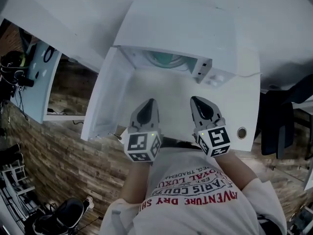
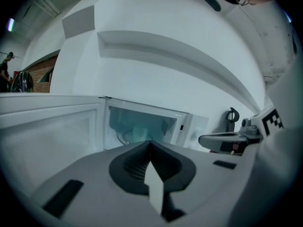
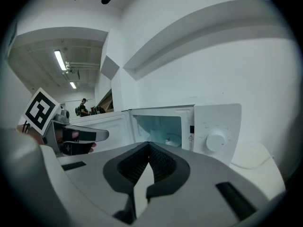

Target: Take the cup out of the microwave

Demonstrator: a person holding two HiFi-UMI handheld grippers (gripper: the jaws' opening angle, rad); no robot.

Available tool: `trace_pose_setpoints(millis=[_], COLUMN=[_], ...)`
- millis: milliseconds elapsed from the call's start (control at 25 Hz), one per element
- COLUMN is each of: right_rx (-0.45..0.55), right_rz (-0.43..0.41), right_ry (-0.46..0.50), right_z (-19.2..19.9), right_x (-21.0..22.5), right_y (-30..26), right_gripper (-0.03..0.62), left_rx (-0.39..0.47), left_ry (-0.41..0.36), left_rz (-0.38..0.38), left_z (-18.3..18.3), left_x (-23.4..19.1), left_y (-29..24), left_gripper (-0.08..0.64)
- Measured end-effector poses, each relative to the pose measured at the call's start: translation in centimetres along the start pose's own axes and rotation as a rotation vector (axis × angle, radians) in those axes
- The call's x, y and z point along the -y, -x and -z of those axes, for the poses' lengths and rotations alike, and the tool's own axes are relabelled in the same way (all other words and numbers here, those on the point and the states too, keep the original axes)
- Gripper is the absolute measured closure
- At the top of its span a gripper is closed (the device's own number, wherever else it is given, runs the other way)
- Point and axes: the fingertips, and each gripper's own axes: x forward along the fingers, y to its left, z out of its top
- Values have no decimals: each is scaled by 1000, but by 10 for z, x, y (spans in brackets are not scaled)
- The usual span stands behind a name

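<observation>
The white microwave stands on a white counter with its door swung open to the left. Its greenish cavity is lit. A pale, cup-like shape shows faintly low inside it, too dim to make out. My left gripper and right gripper hover side by side over the counter in front of the opening, both short of it. Each is shut with nothing between its jaws. In the left gripper view the shut tip points at the cavity; in the right gripper view the tip does too.
The dial sits on the panel right of the cavity. The open door walls off the left side. A round fitting is set in the counter at the right. A dark hook hangs on the wall.
</observation>
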Motion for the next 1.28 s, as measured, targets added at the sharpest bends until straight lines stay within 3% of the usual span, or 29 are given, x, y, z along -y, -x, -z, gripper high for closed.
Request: trace_pose_setpoints(millis=[240, 560, 600, 720, 920, 1080, 1280], right_rx=[9, -42, -47, -66, -93, -99, -103], right_rz=[103, 162, 168, 180, 190, 199, 217], right_ry=[-15, -43, -45, -50, -63, -70, -78], right_z=[-8, 3, 5, 11, 20, 22, 24], right_x=[22, 43, 46, 54, 57, 58, 63], right_y=[-31, -73, -77, -90, -102, -110, -114], right_gripper=[581, 581, 581, 581, 581, 581, 581], left_rx=[-64, -96, -93, -106, -86, -43, -51], left_ry=[-68, -116, -119, -130, -184, -227, -281], left_rz=[89, 226, 234, 240, 227, 237, 247], left_z=[3, 12, 13, 20, 18, 7, 9], left_x=[-7, -17, -18, -24, -33, -35, -33], left_y=[-55, -120, -128, -151, -184, -208, -228], left_gripper=[554, 549, 527, 368, 227, 179, 167])
